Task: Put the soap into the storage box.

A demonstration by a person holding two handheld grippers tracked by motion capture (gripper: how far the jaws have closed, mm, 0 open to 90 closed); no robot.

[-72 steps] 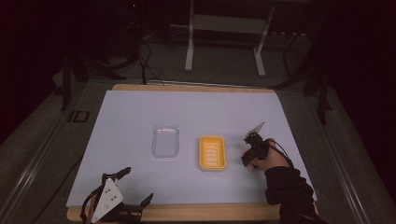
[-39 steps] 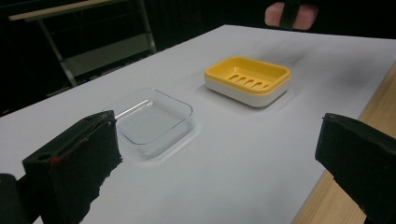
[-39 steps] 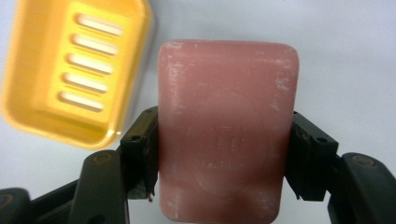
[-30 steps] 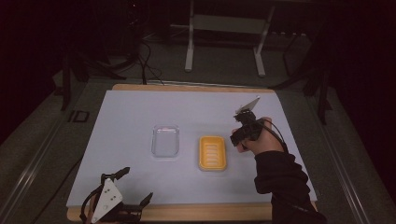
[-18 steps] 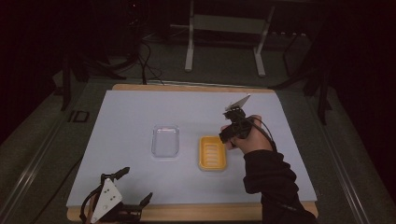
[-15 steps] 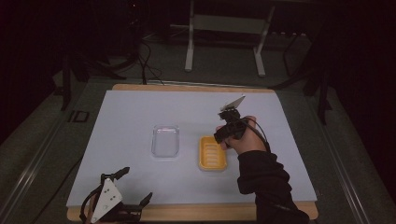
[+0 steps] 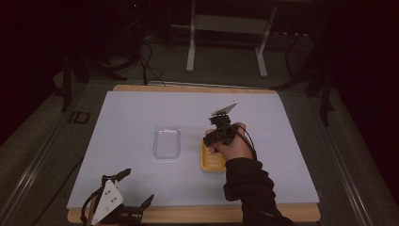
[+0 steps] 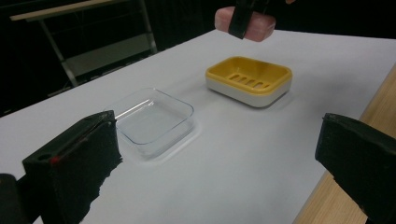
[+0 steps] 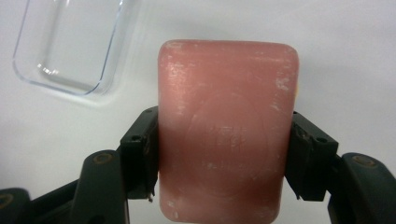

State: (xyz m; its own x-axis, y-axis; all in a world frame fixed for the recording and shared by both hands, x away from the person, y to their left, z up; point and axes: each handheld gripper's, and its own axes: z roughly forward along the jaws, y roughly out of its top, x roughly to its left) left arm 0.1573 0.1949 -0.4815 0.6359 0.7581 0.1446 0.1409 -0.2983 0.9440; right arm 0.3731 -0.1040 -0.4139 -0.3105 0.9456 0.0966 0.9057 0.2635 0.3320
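Observation:
A pink soap bar [image 9: 226,116] is clamped by its long sides in my right gripper [image 9: 224,156]. In the high view the right gripper [image 7: 215,137] hovers over the far end of a yellow soap dish [image 7: 211,165]. The left gripper view shows the soap bar [image 8: 259,23] just above and behind the yellow dish [image 8: 250,79], which holds nothing. A clear plastic tray [image 7: 167,141] lies left of the dish and also holds nothing. My left gripper [image 7: 136,187] rests at the table's front left edge, jaws wide apart [image 8: 217,163] and bare.
A white mat [image 7: 282,141] covers the wooden table [image 7: 197,214]. Beyond the far edge stand a metal frame [image 7: 226,42] and cables [image 7: 146,61] on the dark floor. The clear tray [image 9: 65,46] lies up and left of the soap in the right gripper view.
The right hand has carried the soap leftward, from right of the yellow dish to over its far end. The left gripper has not moved.

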